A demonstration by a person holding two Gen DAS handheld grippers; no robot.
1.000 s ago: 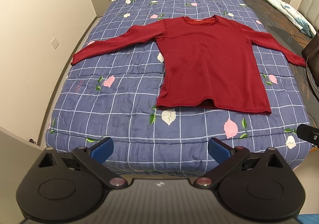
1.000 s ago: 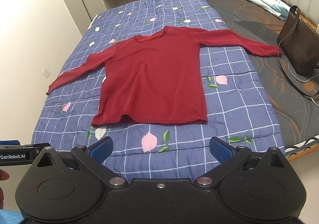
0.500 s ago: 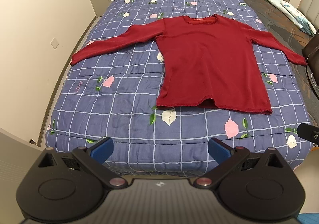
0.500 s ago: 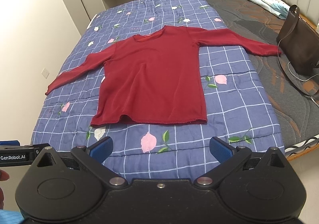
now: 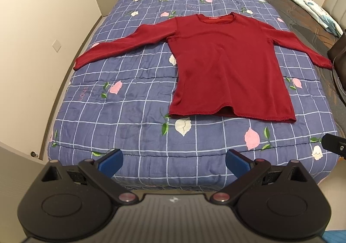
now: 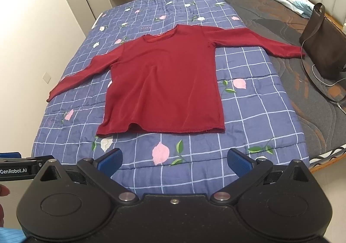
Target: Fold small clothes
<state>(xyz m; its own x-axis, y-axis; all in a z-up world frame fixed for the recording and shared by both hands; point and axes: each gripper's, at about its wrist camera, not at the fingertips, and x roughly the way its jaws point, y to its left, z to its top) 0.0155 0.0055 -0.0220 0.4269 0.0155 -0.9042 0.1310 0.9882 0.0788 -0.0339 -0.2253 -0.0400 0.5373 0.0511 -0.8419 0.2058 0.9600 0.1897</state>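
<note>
Garment: dark red long-sleeved knit top (image 5: 229,65) lies flat, front up, sleeves spread, on the blue checked floral quilt (image 5: 129,113) of the bed, likely laid out ready for folding.
Left gripper (image 5: 174,164): jaws spread wide, empty, short of the hem.
Right gripper (image 6: 174,163): likewise released, holding nothing.
Nearby: brown leather bag (image 6: 324,44) beside the right cuff.

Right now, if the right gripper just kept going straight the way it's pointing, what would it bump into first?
Probably the blue checked quilt, just short of the red shirt. The right gripper is open and holds nothing, and nothing else shows in its line, though depth is hard to judge here.
</note>
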